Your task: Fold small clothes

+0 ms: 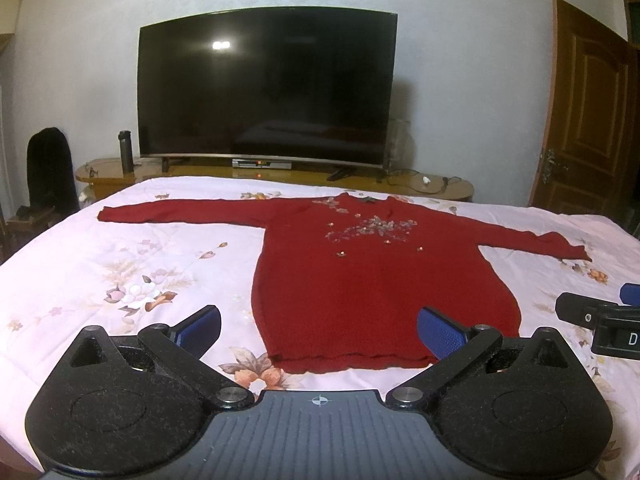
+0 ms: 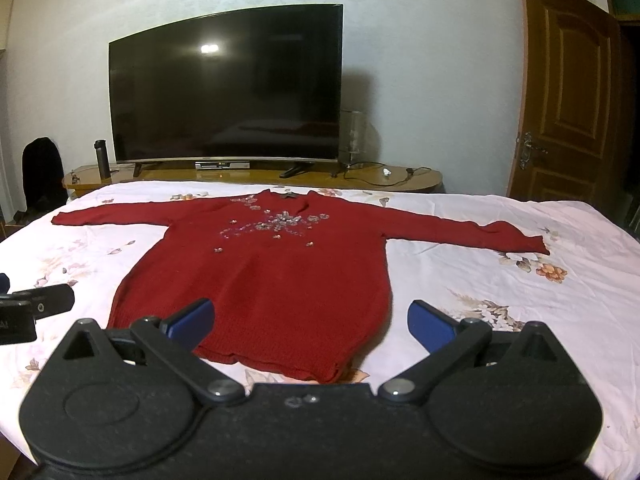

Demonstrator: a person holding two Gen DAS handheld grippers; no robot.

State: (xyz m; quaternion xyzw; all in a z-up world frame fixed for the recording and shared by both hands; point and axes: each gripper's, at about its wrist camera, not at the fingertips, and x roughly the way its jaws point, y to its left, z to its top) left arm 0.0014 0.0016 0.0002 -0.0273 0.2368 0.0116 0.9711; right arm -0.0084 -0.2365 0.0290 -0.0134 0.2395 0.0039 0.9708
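A red knit sweater (image 1: pixel 360 292) (image 2: pixel 272 280) with beaded decoration on the chest lies flat and face up on the bed, both sleeves spread out sideways and the hem nearest me. My left gripper (image 1: pixel 319 330) hovers open above the hem's left part, blue pads wide apart with nothing between them. My right gripper (image 2: pixel 310 322) is open too, over the hem's right part, and holds nothing. Each gripper's tip shows at the edge of the other's view.
The bed has a pale pink floral sheet (image 1: pixel 120 264) (image 2: pixel 500 280). Beyond its far edge stands a low wooden TV stand (image 1: pixel 400 182) with a large dark television (image 1: pixel 264 88), a dark flask (image 1: pixel 126 152) and cables. A wooden door (image 2: pixel 572 92) is at the right.
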